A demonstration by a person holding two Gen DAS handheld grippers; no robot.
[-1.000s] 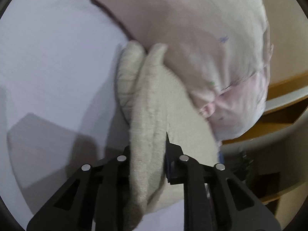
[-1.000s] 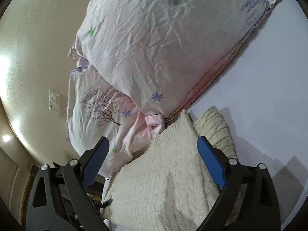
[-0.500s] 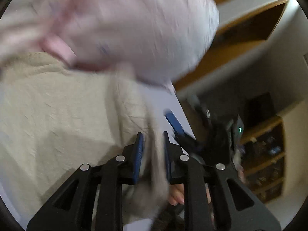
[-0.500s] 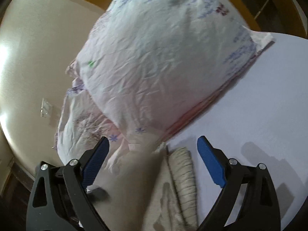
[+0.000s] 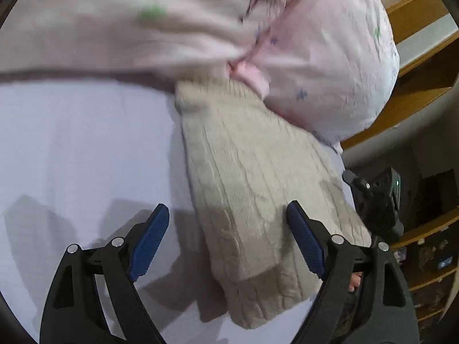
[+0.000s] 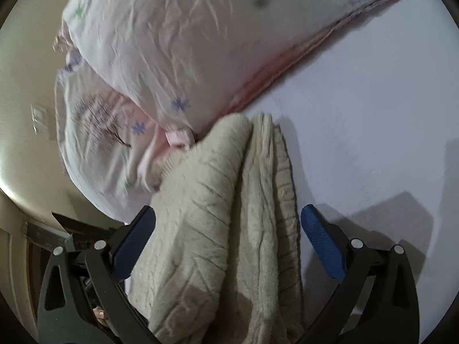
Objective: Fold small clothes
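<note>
The folded cream knit sweater (image 5: 252, 200) (image 6: 229, 229) is lying on the bed sheet (image 5: 86, 149) (image 6: 373, 129), its far end touching the pink pillows (image 5: 330, 57) (image 6: 186, 43). The left gripper (image 5: 228, 235) and right gripper (image 6: 226, 243) are hanging over it, jaws wide open and holding nothing.

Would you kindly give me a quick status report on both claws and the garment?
Left claw open, right claw open. Cream knit sweater lies folded on the bed sheet, unheld. Pink pillow touches its far end.
</note>
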